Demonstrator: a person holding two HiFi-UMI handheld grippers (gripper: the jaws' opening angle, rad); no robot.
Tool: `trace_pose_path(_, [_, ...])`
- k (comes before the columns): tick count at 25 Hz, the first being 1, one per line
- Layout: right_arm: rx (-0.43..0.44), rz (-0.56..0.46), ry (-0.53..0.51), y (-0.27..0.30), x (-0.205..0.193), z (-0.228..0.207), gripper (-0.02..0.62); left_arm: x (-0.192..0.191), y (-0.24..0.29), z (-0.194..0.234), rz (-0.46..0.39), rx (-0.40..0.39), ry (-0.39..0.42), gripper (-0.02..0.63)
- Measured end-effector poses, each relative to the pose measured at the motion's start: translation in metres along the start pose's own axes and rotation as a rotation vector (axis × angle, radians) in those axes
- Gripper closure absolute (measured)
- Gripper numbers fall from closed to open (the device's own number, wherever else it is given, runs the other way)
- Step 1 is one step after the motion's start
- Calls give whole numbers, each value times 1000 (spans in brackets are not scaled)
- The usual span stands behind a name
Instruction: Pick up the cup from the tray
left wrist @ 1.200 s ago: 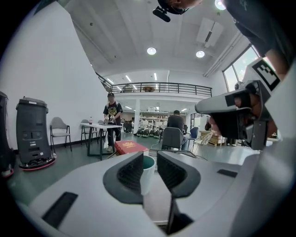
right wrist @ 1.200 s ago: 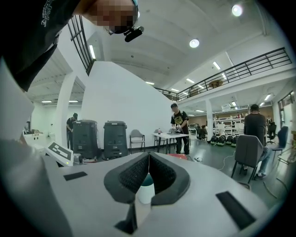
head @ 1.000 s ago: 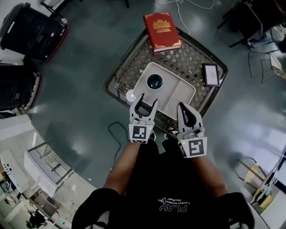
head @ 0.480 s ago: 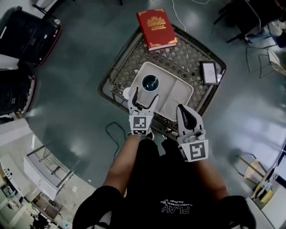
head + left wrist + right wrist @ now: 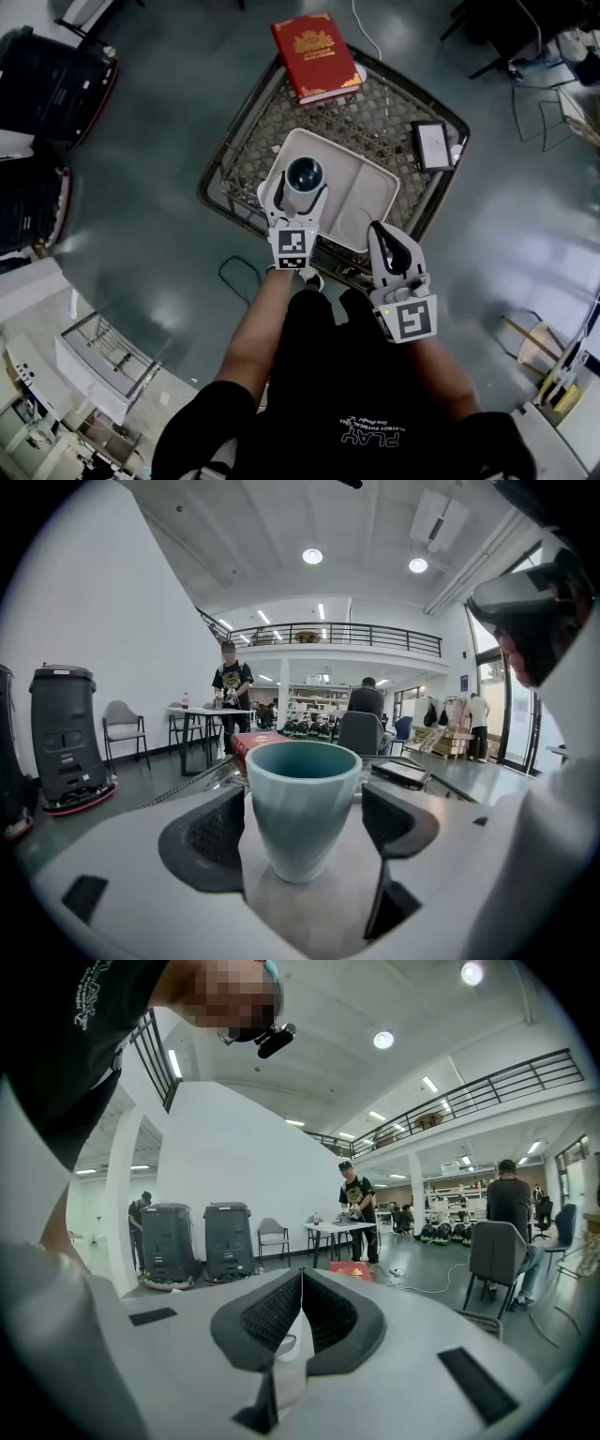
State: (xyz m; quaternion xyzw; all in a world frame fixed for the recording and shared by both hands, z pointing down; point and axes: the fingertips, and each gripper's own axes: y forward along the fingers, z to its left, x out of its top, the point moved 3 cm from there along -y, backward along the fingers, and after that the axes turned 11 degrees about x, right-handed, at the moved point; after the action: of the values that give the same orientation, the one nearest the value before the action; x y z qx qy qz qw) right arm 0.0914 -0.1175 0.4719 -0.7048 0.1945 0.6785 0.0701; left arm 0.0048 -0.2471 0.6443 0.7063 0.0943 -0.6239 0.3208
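Observation:
A pale blue-green cup (image 5: pixel 303 173) (image 5: pixel 302 808) stands upright in the left compartment of a cream tray (image 5: pixel 375 202). My left gripper (image 5: pixel 302 189) (image 5: pixel 305 822) reaches over the tray's near edge. It is open at its widest, with the cup between its two pads (image 5: pixel 211 832) and a thin gap on each side. My right gripper (image 5: pixel 381 232) (image 5: pixel 302 1312) hangs shut and empty just short of the tray's near right edge, its pads pressed together.
The tray rests on a dark wire-mesh table (image 5: pixel 253 141). A red book (image 5: pixel 314 56) lies at the table's far corner and a small dark device (image 5: pixel 436 145) at its right corner. Black bins (image 5: pixel 56 84) stand on the floor to the left, and a cable (image 5: pixel 234 277) loops near my feet.
My left gripper has moved forward over the tray's edge and its jaws have spread, so that the cup now stands between them. The right gripper has stayed where it was.

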Motion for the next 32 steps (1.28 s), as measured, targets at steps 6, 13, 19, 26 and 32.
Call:
trace_pose_path(6, [-14,9,17,-4,-2,-6,586,2,12,-3,7,4,14,225])
trace_pose_path(13, [-23,5,28,-6,0,-12,586,-2,21,-2,21,23,28,225])
trace_pose_path(19, [-26,5,34,-8,-3,-14,586,0,26,-2,13,26,34,225])
trace_pose_path(26, [-42,-9,39,-10,-2,-16,586,7,17,0,-4,38,25,230])
trace_pose_path(32, [-53,-18,36,-11,0,-15,585,36,-7,0,-53,43,12,230])
